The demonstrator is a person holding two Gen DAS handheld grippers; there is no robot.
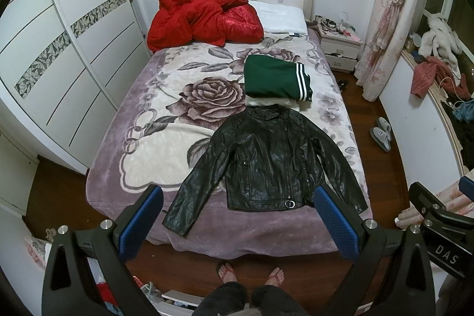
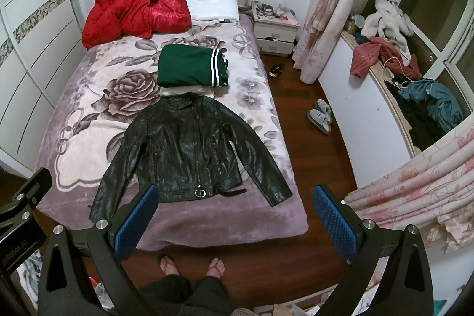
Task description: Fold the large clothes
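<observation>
A black leather jacket [image 1: 266, 159] lies flat, front up, sleeves spread, at the foot end of the bed [image 1: 166, 227]; it also shows in the right wrist view [image 2: 189, 150]. Behind its collar sits a folded green garment with white stripes [image 1: 275, 79] [image 2: 189, 67] on a white folded one. My left gripper [image 1: 237, 215] is open and empty, held high above the bed's foot edge. My right gripper [image 2: 234, 215] is open and empty, also high, over the bed's foot edge to the right of the jacket's hem.
A red quilt [image 1: 201, 14] and white pillow [image 1: 281, 17] lie at the head. A wardrobe [image 1: 59, 49] stands left, a nightstand [image 2: 275, 31] and curtains [image 2: 323, 8] right. Slippers [image 2: 320, 116] lie on the wood floor. Clothes pile on the window ledge [image 2: 385, 49]. The person's feet [image 2: 192, 265] stand at the bed's foot.
</observation>
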